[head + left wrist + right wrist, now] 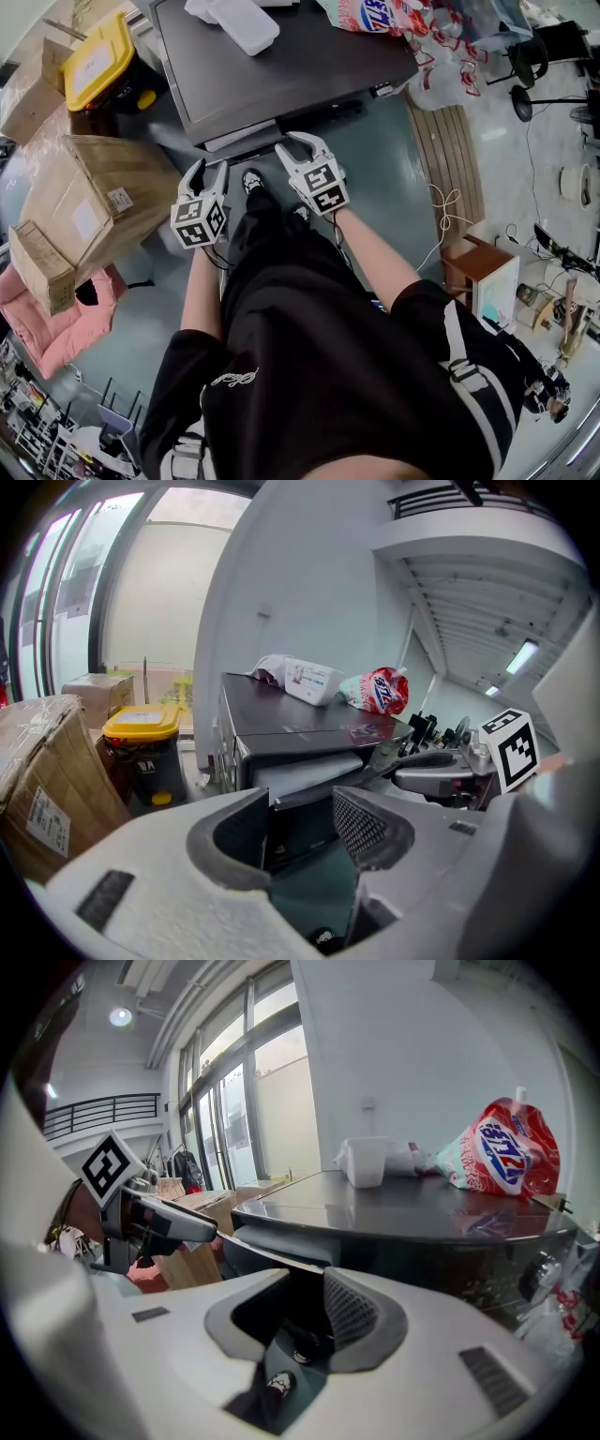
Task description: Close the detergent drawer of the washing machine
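Observation:
The dark grey washing machine (281, 66) stands ahead of me. Its detergent drawer (240, 141) sticks out of the front at the upper left, pale inside with a dark front panel. It also shows in the left gripper view, the drawer (307, 772) lying just beyond the tips. My left gripper (208, 169) (300, 827) hangs open below and left of the drawer, nothing between its fingers. My right gripper (296, 145) (305, 1312) is open too, its tips at the drawer's right end under the machine's top edge, and the drawer's front edge (267, 1249) runs just past them.
A red and white detergent pouch (375, 14) and a white container (244, 23) lie on the machine's top. Cardboard boxes (89, 202) and a yellow-lidded bin (98, 58) crowd the left. My legs and shoes (251, 180) are under the grippers. Wooden slats (450, 159) lie on the right.

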A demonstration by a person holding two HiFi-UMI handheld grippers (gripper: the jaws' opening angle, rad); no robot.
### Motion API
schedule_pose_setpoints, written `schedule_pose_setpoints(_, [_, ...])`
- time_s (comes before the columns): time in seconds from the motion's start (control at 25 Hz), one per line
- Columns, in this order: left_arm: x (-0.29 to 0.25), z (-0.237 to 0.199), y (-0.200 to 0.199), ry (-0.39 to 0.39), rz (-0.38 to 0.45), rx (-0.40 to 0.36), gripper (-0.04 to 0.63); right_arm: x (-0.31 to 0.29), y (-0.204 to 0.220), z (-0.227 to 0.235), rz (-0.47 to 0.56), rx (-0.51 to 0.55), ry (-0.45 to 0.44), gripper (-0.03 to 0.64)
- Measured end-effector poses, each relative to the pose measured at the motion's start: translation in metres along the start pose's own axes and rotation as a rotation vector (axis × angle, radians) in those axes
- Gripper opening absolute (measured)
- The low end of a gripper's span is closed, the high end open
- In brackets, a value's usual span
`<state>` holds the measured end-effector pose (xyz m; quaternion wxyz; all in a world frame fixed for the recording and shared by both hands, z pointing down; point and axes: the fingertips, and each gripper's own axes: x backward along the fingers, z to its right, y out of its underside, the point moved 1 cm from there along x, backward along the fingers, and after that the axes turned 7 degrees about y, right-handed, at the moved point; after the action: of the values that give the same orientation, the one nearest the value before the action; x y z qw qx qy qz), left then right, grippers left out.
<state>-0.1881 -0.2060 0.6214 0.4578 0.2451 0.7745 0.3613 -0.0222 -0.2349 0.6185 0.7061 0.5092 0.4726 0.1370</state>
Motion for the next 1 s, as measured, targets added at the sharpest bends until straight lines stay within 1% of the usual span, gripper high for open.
schedule_pose_setpoints(0.44, [-0.001,0.001,-0.001,0.001,-0.009,0.004,0.222,0.001,0.001,0.001,-0.007,0.004,-0.011,0.117])
schedule_pose_setpoints(0.6, [-0.002,-0.002,-0.008,-0.002,0.01,0.005,0.216,-0.003,-0.003,0.002,-0.008,-0.004,0.0,0.117])
schedule_pose_setpoints(1.0, [-0.009,-0.011,-0.015,-0.008,0.016,0.015,0.221,-0.014,-0.008,0.006,-0.013,-0.012,0.006,0.117])
